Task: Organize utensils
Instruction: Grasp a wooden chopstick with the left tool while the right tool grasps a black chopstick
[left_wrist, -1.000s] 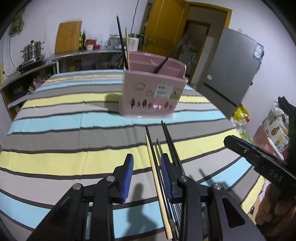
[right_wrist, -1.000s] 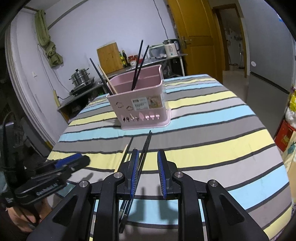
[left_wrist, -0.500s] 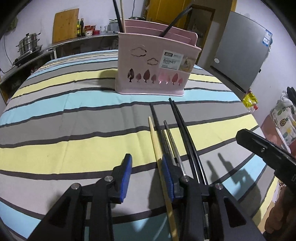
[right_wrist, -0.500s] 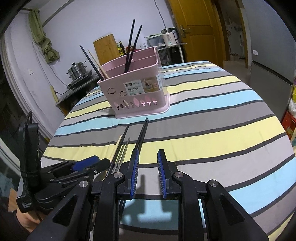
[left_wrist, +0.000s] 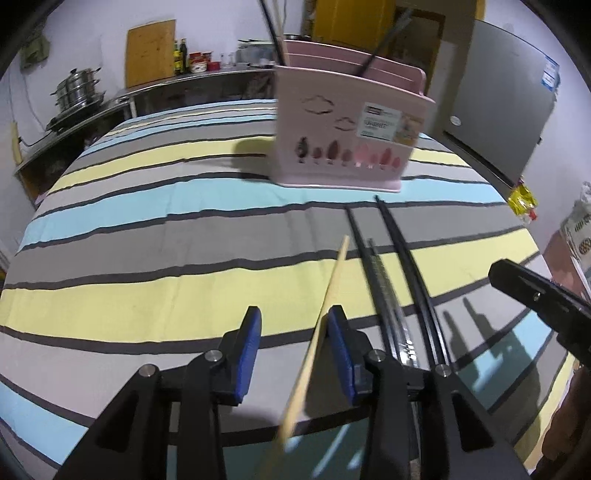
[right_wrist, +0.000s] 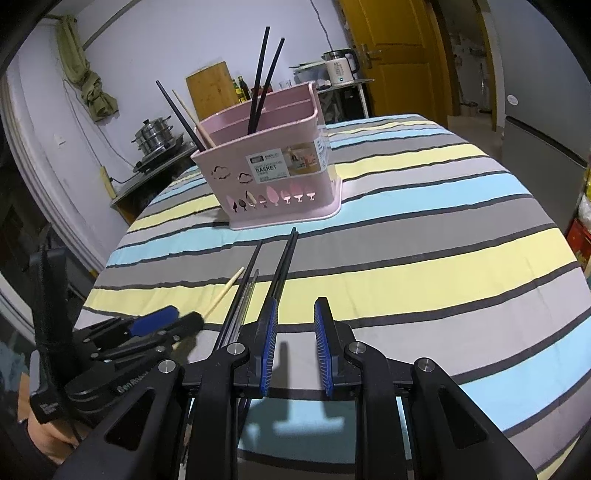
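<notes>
your left gripper (left_wrist: 293, 347): jaws just opening, wooden chopstick (left_wrist: 325, 314) loose between, tilted. your right gripper (right_wrist: 295, 339): jaws apart, gripping nothing. pink basket (right_wrist: 273, 177) far.

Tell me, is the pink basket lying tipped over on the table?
No, the pink basket stands upright on the striped tablecloth with chopsticks poking out of its top.

Pale lilac walls (right_wrist: 155, 44), yellow door (right_wrist: 402, 55), steel counter (left_wrist: 184, 83) with stacked steamer pots (left_wrist: 75, 90), grey fridge (left_wrist: 495, 114).
</notes>
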